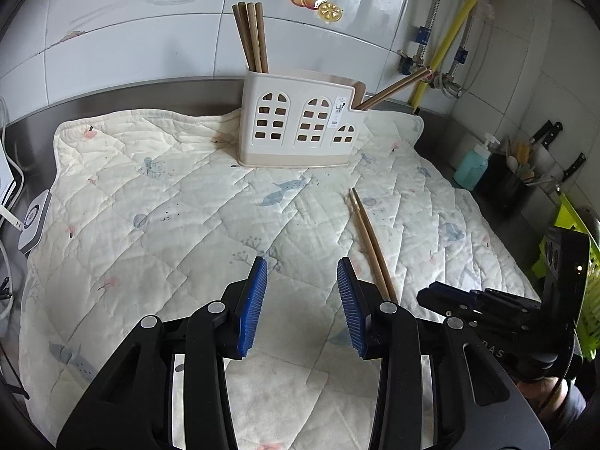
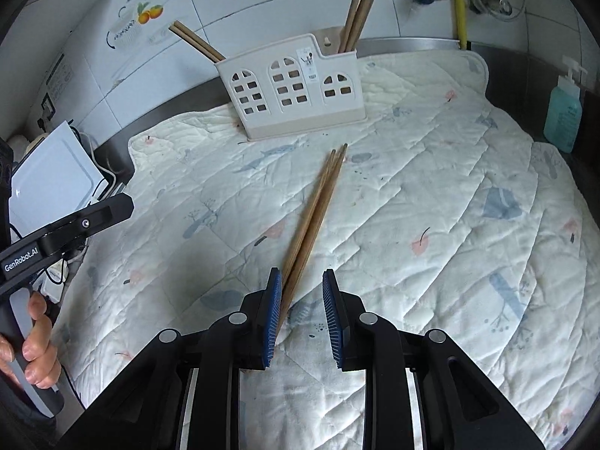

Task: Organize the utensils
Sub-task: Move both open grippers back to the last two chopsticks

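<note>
Chopsticks (image 2: 314,217) flat on quilt (image 2: 431,195) | holder (image 2: 288,90) behind | left gripper (image 1: 302,303) jaws apart, empty | right gripper (image 2: 302,315) jaws apart, straddling chopstick ends

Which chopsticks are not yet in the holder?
The pair lying flat on the quilted mat: loose chopsticks, beside the right gripper. The other chopsticks stand in the white holder, at its two ends.

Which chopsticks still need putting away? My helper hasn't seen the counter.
On the quilted mat, in front of the white house-shaped holder, a pair of wooden chopsticks lies flat. The other chopsticks all stand inside the holder.
</note>
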`<state>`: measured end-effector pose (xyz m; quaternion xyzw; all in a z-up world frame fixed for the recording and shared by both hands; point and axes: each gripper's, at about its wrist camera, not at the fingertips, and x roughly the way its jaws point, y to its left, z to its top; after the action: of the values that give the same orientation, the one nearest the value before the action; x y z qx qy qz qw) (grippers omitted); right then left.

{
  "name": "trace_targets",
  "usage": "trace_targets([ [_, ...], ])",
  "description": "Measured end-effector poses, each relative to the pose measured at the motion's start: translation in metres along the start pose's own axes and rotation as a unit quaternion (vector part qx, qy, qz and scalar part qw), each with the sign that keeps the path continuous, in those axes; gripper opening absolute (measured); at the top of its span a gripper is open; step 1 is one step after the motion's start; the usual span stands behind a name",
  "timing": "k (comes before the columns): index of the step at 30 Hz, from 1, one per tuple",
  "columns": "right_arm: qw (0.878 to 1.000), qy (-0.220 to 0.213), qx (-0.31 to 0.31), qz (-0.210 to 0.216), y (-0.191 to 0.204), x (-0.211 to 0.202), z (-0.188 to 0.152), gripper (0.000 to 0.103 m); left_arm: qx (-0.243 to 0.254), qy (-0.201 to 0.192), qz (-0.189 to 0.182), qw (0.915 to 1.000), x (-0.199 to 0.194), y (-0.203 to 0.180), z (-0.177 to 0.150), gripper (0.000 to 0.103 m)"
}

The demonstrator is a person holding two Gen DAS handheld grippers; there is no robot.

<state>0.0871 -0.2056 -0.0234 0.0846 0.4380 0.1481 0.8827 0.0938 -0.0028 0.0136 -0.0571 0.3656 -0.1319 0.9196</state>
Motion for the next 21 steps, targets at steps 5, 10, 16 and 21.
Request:
trace_targets([
  [5, 1.000, 0.011, 0.013, 0.004, 0.001, 0.013, -0.005, 0.018, -0.003, 0.008, 0.000, 1.0000, 0.007, 0.004, -0.004, 0.040],
  [10, 0.999, 0.019, 0.027, 0.005, 0.003, 0.022, -0.008, 0.013, -0.006, 0.014, 0.000, 0.9999, 0.013, 0.008, -0.006, 0.040],
  [16, 0.999, 0.020, 0.042, 0.004, 0.007, 0.026, -0.007, 0.012, -0.007, 0.019, 0.001, 0.9998, 0.018, 0.010, -0.009, 0.040],
  [21, 0.999, 0.017, 0.037, -0.008, 0.013, 0.029, -0.007, 0.012, -0.011, 0.025, 0.000, 0.9996, 0.023, 0.010, -0.011, 0.040],
])
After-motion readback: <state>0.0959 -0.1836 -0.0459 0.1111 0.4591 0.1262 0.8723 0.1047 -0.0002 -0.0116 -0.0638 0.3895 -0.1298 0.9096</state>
